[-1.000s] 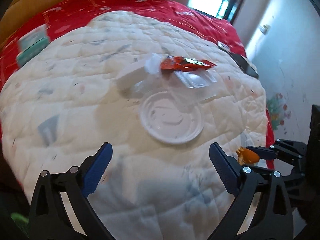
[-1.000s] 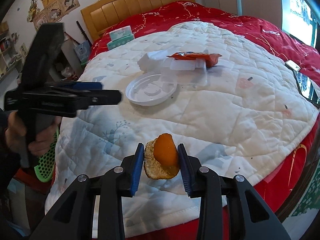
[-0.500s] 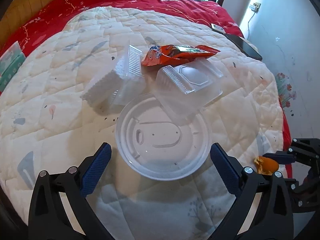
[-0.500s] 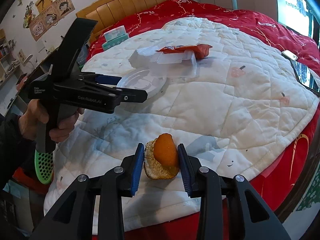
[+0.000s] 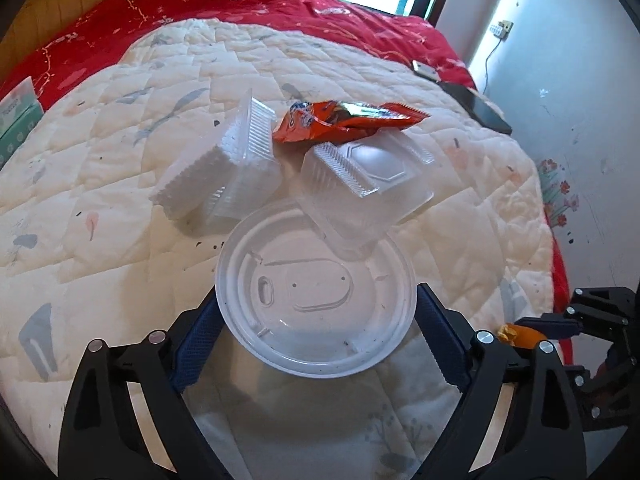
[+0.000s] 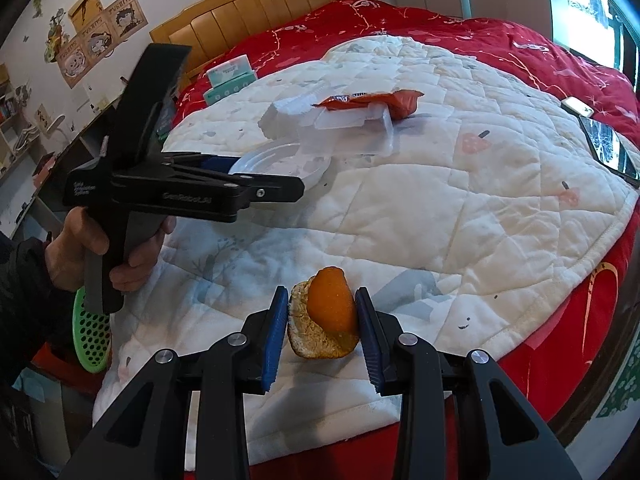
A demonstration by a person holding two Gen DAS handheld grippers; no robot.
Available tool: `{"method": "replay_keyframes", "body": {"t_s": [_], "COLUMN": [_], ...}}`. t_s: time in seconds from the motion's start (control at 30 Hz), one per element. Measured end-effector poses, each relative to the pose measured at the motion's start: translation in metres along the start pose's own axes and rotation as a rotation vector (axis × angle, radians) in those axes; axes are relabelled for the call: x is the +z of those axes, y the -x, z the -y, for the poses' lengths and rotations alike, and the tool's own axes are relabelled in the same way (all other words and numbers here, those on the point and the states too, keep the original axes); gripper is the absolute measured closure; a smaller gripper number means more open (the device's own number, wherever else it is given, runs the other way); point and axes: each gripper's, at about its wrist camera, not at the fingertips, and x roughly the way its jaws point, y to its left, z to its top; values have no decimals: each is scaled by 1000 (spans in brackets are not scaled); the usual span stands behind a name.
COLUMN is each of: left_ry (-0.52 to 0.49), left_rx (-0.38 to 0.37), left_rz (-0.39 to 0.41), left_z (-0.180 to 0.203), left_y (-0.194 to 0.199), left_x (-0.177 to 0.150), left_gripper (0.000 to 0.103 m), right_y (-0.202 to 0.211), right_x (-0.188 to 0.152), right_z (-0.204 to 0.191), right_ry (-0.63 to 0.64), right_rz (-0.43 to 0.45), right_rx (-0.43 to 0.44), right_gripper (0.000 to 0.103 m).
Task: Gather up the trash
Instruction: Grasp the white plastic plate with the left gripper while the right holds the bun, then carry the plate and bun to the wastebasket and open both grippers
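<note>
A round clear plastic lid (image 5: pixel 316 292) lies on the white quilt (image 5: pixel 120 240), between the blue pads of my left gripper (image 5: pixel 316 320). Its jaws are closing, the pads stand right at the lid's rim, and no firm press shows. Behind the lid lie two clear plastic containers (image 5: pixel 360 184) (image 5: pixel 224 172) and an orange snack wrapper (image 5: pixel 340 120). My right gripper (image 6: pixel 322 328) is shut on a piece of orange peel (image 6: pixel 328 312), held above the quilt's near edge. The right wrist view shows a hand holding the left gripper (image 6: pixel 256 184) at the lid (image 6: pixel 276 160).
Green tissue packs (image 6: pixel 230 76) lie near the wooden headboard (image 6: pixel 280 8). Two phones (image 6: pixel 608 144) rest on the red bedspread at the right edge. A green perforated basket (image 6: pixel 92 336) hangs below the hand at the bed's left side.
The left gripper came forward and down over the round lid, and its pads now flank the lid and have drawn inward. The right gripper kept still with the orange peel.
</note>
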Motion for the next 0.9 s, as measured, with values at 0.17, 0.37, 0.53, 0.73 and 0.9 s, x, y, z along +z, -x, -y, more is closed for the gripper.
{"method": "replay_keyframes", "body": {"t_s": [0.17, 0.37, 0.53, 0.73, 0.9], "left_ry": [38, 75, 132, 211, 318], "left_rx": [-11, 15, 55, 142, 237], "left_rz": [25, 47, 84, 147, 195], "left_z": [-2, -6, -17, -34, -59], "left_y": [23, 60, 100, 153, 200], "left_x": [-12, -40, -69, -110, -154], "left_gripper": [14, 14, 14, 14, 14], "right_y": [10, 20, 25, 28, 27], "right_x": [1, 1, -1, 0, 3], "right_z": [-9, -29, -50, -79, -104], "right_ry": [5, 15, 33, 67, 101], "right_rz": [20, 42, 50, 55, 55], "right_rx": [7, 29, 54, 90, 123], "right_gripper": [69, 69, 69, 69, 69]}}
